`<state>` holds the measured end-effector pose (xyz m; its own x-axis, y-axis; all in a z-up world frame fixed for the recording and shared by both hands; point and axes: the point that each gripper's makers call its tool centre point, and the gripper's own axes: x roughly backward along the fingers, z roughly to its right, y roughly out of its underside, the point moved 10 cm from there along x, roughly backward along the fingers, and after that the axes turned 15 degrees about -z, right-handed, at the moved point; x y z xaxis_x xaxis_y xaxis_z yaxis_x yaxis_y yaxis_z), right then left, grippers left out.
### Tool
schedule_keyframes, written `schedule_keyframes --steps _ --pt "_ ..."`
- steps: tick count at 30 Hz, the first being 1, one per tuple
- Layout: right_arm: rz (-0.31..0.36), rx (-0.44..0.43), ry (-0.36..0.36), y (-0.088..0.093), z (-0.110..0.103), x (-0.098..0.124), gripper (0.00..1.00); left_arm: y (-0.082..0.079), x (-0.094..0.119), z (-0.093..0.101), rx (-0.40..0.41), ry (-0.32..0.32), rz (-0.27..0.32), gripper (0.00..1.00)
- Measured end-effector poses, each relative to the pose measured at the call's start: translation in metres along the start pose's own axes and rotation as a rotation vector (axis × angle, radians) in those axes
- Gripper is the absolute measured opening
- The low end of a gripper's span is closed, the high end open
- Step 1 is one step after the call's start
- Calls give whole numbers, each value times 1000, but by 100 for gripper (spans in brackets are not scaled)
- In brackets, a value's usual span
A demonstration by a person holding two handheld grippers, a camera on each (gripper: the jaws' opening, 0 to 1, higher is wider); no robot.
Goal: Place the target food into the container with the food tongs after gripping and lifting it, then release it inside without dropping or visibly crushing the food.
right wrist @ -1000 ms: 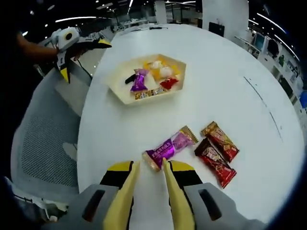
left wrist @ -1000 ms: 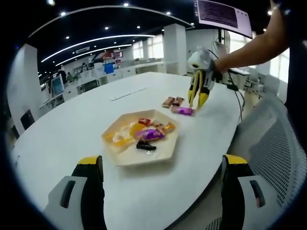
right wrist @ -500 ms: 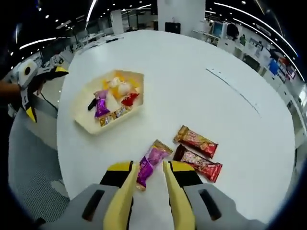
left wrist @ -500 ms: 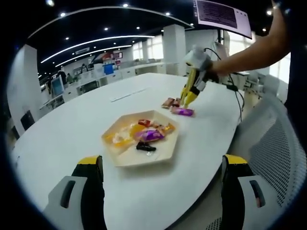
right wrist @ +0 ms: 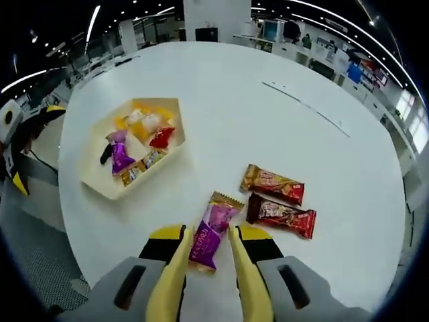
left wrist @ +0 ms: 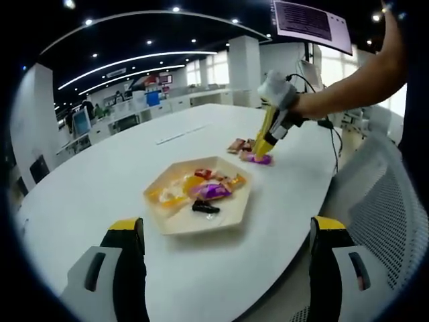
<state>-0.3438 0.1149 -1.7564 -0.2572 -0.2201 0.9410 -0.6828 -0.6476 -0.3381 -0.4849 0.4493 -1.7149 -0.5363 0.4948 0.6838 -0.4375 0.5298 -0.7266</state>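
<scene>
A purple-wrapped candy [right wrist: 209, 236] lies on the white table [right wrist: 221, 100], straddled by the two yellow tong jaws of my right gripper [right wrist: 210, 236]. The jaws stand open on either side of it. The left gripper view shows that right gripper [left wrist: 260, 151] reaching down onto the same purple candy [left wrist: 260, 159]. A cream hexagonal tray [left wrist: 179, 224] [right wrist: 100, 191] holds several wrapped candies. My left gripper [left wrist: 228, 268] hovers wide open in front of the tray with nothing between its jaws, and it shows at the left edge as the left gripper [right wrist: 33, 144].
Two red-brown snack bars [right wrist: 271, 184] [right wrist: 281, 216] lie just right of the purple candy, seen as snack bars [left wrist: 239, 143]. A person's arm [left wrist: 348, 74] holds the right gripper. A grey mesh chair [left wrist: 382, 201] stands off the table's right edge.
My right gripper has moved forward and turned, so the purple candy that lay ahead of the jaws now sits between them. The left gripper has held still.
</scene>
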Motion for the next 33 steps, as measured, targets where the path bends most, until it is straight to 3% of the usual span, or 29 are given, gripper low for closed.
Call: schedule_keyframes --steps 28,33 --pt "-13 49 44 -1 0 1 21 -1 2 -2 13 -8 10 99" --pt "-14 9 27 -4 5 5 22 -1 1 0 -15 -15 5 99"
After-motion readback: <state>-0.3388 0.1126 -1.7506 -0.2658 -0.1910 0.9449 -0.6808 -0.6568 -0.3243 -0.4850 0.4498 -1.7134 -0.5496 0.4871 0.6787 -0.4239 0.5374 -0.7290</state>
